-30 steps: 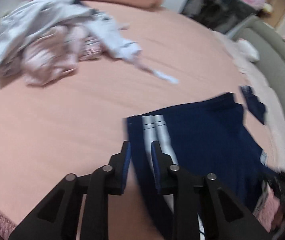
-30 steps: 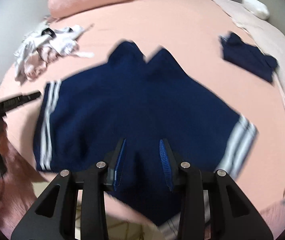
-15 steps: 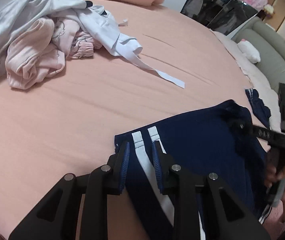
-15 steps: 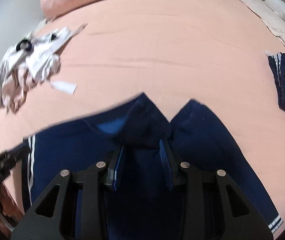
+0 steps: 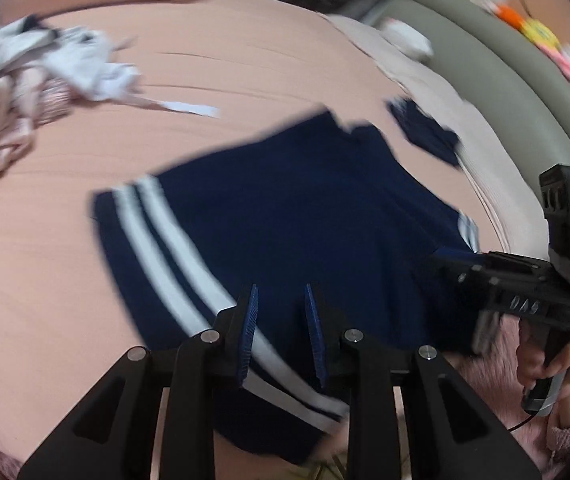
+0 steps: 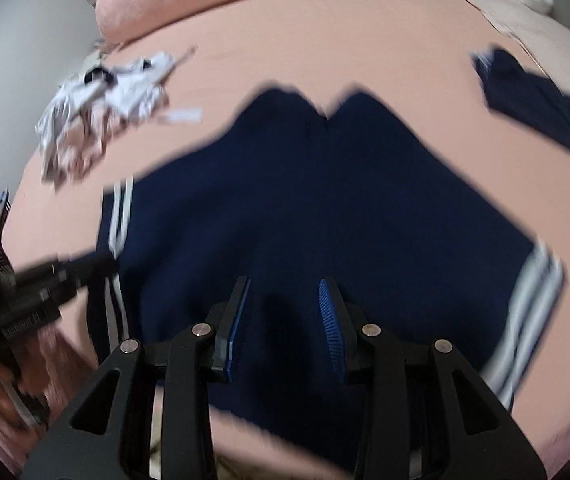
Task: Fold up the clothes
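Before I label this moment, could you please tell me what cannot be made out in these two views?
- Near hem of the navy garment: hidden behind the right gripper in the right wrist view, and behind the left gripper in the left wrist view.
- Pile of light clothes: motion blur and the left edge hide how many pieces it holds.
- Small navy item: too blurred to identify.

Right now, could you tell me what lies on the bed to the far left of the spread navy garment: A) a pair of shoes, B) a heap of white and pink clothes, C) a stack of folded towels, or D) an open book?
B: beyond the striped sleeve of the navy garment, a rumpled heap of white and pink clothes sits on the pink bed.
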Demonstrator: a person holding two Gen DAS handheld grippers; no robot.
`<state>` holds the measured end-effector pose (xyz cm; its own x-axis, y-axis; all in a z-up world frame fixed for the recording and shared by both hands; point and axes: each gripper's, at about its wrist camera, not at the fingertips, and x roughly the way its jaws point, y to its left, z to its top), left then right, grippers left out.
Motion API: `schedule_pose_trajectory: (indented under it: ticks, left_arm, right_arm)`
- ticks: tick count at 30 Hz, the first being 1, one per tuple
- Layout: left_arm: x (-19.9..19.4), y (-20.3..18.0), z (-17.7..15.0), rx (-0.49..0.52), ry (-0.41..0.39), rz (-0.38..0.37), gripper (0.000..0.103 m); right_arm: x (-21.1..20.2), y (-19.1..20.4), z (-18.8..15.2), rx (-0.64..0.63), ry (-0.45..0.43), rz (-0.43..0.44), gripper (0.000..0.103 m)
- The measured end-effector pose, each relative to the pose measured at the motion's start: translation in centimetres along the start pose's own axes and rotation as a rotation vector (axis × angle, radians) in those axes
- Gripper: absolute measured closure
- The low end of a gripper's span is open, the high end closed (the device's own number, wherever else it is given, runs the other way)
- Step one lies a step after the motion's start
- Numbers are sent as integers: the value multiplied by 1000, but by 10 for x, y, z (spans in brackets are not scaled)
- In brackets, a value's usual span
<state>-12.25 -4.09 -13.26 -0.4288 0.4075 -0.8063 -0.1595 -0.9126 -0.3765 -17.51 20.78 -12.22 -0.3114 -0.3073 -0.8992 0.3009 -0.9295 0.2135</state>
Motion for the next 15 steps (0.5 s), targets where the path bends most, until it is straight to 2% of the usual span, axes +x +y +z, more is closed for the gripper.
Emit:
schedule_pose_trajectory:
  ticks: [3, 4, 6, 7, 10, 15]
  left_arm:
    - [3, -26, -16, 58, 42, -80, 77]
    - [4, -32, -20, 76, 53, -79, 77]
    - [8, -42, -27, 109, 72, -37, 70]
    - [12, -44, -30, 122, 82, 1, 63]
    - [18, -45, -37, 116, 105, 32, 63]
    - [16, -46, -42, 104, 120, 29, 63]
  right_arm:
    - [-9, -9, -30, 11, -3, -45, 68]
    - [-11, -11, -37, 15, -5, -53, 68]
    - [-14, -17, -50, 23, -11, -67, 68]
    - [-16, -20, -57, 27, -14, -75, 68]
    - [-14, -21, -72, 7, -15, -107, 67]
    - [-17, -25, -82, 11, 2, -119, 65]
